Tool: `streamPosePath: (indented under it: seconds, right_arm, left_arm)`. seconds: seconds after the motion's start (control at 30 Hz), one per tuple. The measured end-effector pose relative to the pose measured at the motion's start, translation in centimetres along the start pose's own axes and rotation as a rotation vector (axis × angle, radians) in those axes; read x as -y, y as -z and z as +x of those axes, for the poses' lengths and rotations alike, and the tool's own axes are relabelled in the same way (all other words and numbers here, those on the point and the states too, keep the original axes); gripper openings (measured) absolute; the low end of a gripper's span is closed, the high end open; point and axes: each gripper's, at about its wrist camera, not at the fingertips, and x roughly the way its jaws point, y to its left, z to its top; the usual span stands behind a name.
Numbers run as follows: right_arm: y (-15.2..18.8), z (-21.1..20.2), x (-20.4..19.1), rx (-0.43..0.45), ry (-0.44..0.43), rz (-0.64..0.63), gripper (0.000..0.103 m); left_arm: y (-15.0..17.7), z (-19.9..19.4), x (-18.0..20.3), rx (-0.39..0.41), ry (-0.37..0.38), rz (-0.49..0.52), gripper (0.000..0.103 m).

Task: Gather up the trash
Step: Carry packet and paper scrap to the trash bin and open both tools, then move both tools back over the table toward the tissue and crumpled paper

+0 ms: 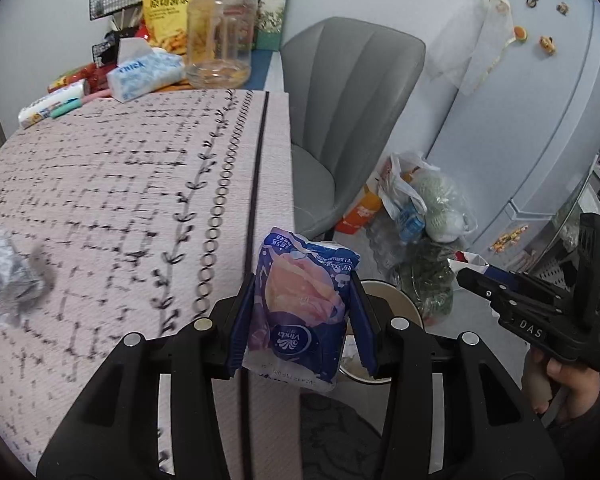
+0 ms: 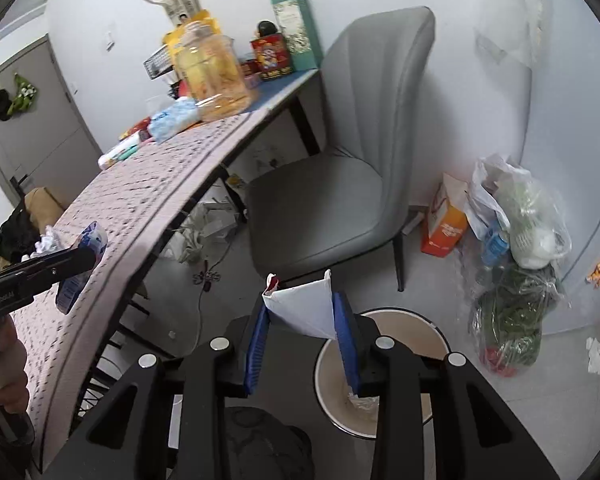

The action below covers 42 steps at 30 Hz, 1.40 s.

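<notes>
I see a tabletop (image 1: 112, 184) under a pale patterned cloth, with 1 clear plastic jar (image 1: 220, 36), a yellow snack bag (image 1: 168, 8) and a blue tissue pack (image 1: 144, 74) crowded at its far end. A tall green box (image 1: 275, 0) stands by the wall. 1 grey chair (image 2: 332, 184) sits beside the tabletop, with a fridge (image 1: 540, 120) carrying magnets further off.

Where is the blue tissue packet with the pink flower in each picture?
Left wrist view: the tissue packet sits bottom center, held between the left gripper jaws, beside the table edge.
Right wrist view: the same packet shows far left, partly hidden behind the left gripper's black finger.
Shared landmark: the grey chair.
</notes>
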Motion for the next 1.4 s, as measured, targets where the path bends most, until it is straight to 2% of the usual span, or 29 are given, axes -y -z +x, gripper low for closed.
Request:
streamPosePath:
  seconds: [0.03,0.13,0.2,0.27,0.7,0.93,0.97,1.07,1.13,1.27,1.4]
  right_arm:
    - [0.0,0.2,0.4,0.005,0.002,0.007,0.038]
    - [0.0,0.2,1.7,0.041,0.024,0.029,0.061]
    - [0.1,-0.1,2.4,0.054,0.027,0.039,0.065]
    - [0.5,-0.6,3.2,0.066,0.034,0.058,0.073]
    - [2.6,-3.7,8.7,0.076,0.099,0.151,0.074]
    - [2.1,-5.0,10.8,0.076,0.14,0.165,0.074]
    - [2.1,-5.4,11.1,0.08,0.144,0.174,0.074]
    - [2.1,-5.9,11.8,0.071,0.154,0.217,0.074]
    - [2.0,-6.3,12.1,0.062,0.154,0.229,0.074]
    - [1.2,-7.5,11.5,0.061,0.176,0.205,0.074]
    - [0.6,-8.6,10.2,0.09,0.184,0.193,0.078]
  left_arm:
    - [-0.1,0.4,0.2,-0.006,0.001,-0.002,0.044]
    - [-0.3,1.6,1.0,-0.026,0.01,0.001,0.044]
    - [-0.4,2.3,1.6,-0.038,0.019,0.009,0.044]
    - [-0.5,2.9,2.3,-0.049,0.031,0.019,0.044]
    - [-1.0,9.6,8.8,-0.178,0.115,0.083,0.044]
    - [-1.6,10.9,11.8,-0.184,0.169,0.099,0.046]
    - [-1.6,11.0,12.0,-0.186,0.18,0.097,0.047]
    - [-2.2,11.2,13.1,-0.177,0.242,0.093,0.06]
    - [-2.6,11.1,13.9,-0.165,0.255,0.111,0.078]
    - [-3.6,9.4,14.2,-0.125,0.288,0.11,0.086]
    - [-4.1,7.1,13.3,-0.07,0.283,0.117,0.093]
